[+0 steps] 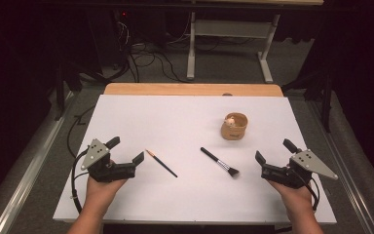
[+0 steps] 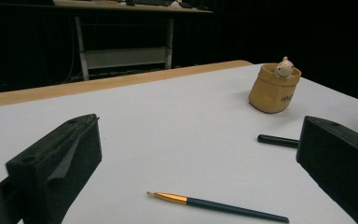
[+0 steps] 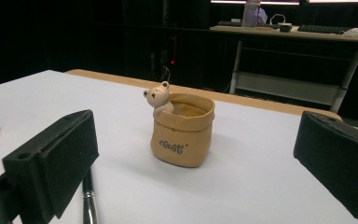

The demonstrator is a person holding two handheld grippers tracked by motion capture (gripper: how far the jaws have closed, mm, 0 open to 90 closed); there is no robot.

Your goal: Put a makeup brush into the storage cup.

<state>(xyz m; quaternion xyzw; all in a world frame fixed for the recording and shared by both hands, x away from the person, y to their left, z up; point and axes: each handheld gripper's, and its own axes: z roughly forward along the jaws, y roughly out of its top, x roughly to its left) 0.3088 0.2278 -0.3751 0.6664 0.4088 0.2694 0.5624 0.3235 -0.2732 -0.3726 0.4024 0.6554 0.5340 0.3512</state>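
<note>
Both grippers, left (image 1: 126, 153) and right (image 1: 272, 152), rest on the white table (image 1: 175, 122) with jaws released, grasping nothing. Thin dark pencil with gold ferrule (image 1: 161, 163) lies just beside left jaws. Risk: flat pencil rolls or skids when pinched; black makeup brush (image 1: 219, 162) likewise; tan bear pot (image 1: 234, 126) may tip.

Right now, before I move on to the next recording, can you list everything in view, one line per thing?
pencil-like brush: one, dark shaft with gold ferrule, lying flat on the white table left of centre, in front of the left tool.
makeup brush: one, black handle with dark bristles, lying flat right of centre.
holder: one, tan sack-shaped pot with a small bear figure at its rim, upright, far right of the table.
table: one, white top with a wooden far edge.
desk frame: one, pale, on the floor beyond the table.
left tool: one, black, open, holding nothing, near-left.
right tool: one, black, open, holding nothing, near-right.
</note>
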